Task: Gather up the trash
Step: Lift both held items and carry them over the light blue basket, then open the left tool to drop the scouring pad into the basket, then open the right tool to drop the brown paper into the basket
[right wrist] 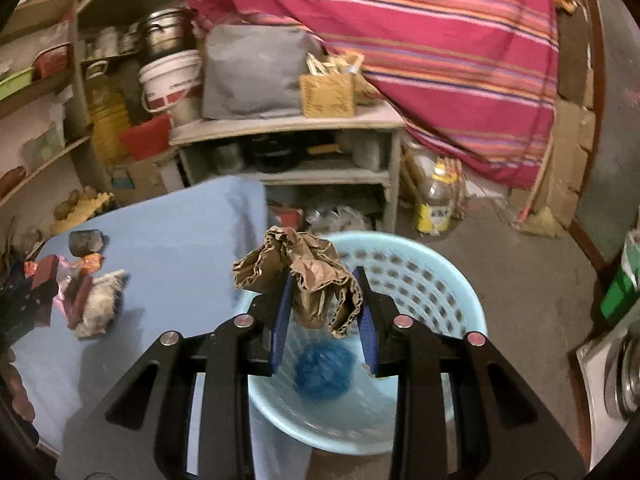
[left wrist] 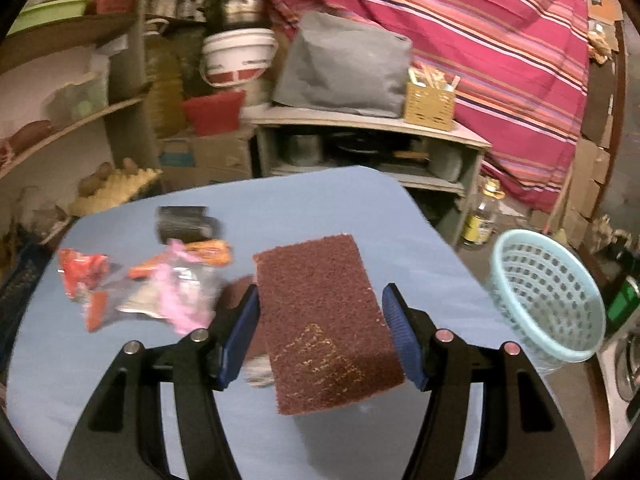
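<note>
Trash is split between the blue-covered table [left wrist: 360, 208] and the two grippers. The left gripper [left wrist: 324, 336] has a brown scouring pad [left wrist: 324, 320] between its blue pads [left wrist: 240, 340]; the pad sits tilted and raised over the table, its left edge against the left finger, while a narrow gap seems to show at the right finger, so I cannot tell whether the jaws truly clamp it or only bracket it. To the left of that gripper, on the cloth, lies a loose heap of wrappers [left wrist: 160, 280]: a red one, an orange one, a pink and clear plastic one, all touching or overlapping, with a dark grey lump [left wrist: 184, 224] just beyond them. The light blue perforated basket [left wrist: 552, 292] stands off the table's right edge, on the floor side. In the right wrist view, the right gripper [right wrist: 324, 312] is closed on a crumpled brown paper bag [right wrist: 304, 272], which bulges up and out past both fingers and hangs directly above the open mouth of the basket [right wrist: 448, 280]. Inside the basket rests a blue fuzzy ball [right wrist: 324, 372], blurred. On the table to the left, a whitish fluffy wad [right wrist: 100, 304] lies beside the wrappers.
</note>
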Demonstrator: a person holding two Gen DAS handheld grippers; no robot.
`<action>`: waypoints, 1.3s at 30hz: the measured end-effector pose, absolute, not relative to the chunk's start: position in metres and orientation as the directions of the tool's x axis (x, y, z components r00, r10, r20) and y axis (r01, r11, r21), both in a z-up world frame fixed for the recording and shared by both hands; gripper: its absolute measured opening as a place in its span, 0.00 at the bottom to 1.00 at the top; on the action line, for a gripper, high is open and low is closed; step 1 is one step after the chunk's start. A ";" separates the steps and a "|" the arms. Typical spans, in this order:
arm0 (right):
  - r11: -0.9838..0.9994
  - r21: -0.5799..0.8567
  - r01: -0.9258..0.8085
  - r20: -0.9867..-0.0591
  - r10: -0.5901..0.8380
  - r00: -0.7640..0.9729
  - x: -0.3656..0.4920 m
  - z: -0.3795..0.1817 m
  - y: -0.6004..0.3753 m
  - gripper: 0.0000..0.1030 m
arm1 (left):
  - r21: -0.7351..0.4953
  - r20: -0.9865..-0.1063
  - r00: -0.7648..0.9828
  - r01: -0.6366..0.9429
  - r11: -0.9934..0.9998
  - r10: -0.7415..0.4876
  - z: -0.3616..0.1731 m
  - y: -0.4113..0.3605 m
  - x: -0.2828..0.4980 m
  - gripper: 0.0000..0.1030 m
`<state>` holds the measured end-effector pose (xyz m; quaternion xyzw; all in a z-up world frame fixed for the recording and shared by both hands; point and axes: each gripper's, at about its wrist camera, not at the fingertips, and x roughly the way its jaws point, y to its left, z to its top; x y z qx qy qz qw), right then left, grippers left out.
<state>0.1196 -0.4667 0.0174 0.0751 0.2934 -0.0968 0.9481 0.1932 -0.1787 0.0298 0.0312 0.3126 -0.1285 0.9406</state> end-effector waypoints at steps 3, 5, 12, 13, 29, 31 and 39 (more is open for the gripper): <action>0.961 0.086 0.264 -0.577 -0.168 0.799 0.112 0.011 -0.489 0.30 | 0.010 -0.596 0.765 0.312 0.950 -0.245 0.026 -0.212 0.190 0.60; 0.955 0.098 0.279 -0.570 -0.176 0.802 0.106 0.009 -0.502 0.30 | -0.003 -0.596 0.754 0.342 0.940 -0.277 0.025 -0.235 0.190 0.60; 0.940 0.153 0.306 -0.583 -0.164 0.796 0.098 -0.004 -0.533 0.30 | -0.039 -0.614 0.689 0.459 0.887 -0.384 0.013 -0.323 0.187 0.60; 0.937 0.154 0.313 -0.583 -0.170 0.795 0.098 -0.005 -0.535 0.30 | -0.044 -0.614 0.683 0.471 0.881 -0.396 0.013 -0.331 0.188 0.60; 0.898 0.200 0.391 -0.594 -0.206 0.778 0.097 -0.013 -0.569 0.30 | -0.087 -0.622 0.611 0.567 0.819 -0.489 0.005 -0.411 0.213 0.72; 0.902 0.196 0.385 -0.595 -0.202 0.778 0.100 -0.014 -0.566 0.30 | -0.111 -0.608 0.618 0.555 0.824 -0.498 0.010 -0.405 0.216 0.82; 0.921 0.183 0.343 -0.601 -0.172 0.780 0.120 -0.013 -0.547 0.30 | -0.070 -0.600 0.666 0.509 0.858 -0.444 0.020 -0.365 0.220 0.84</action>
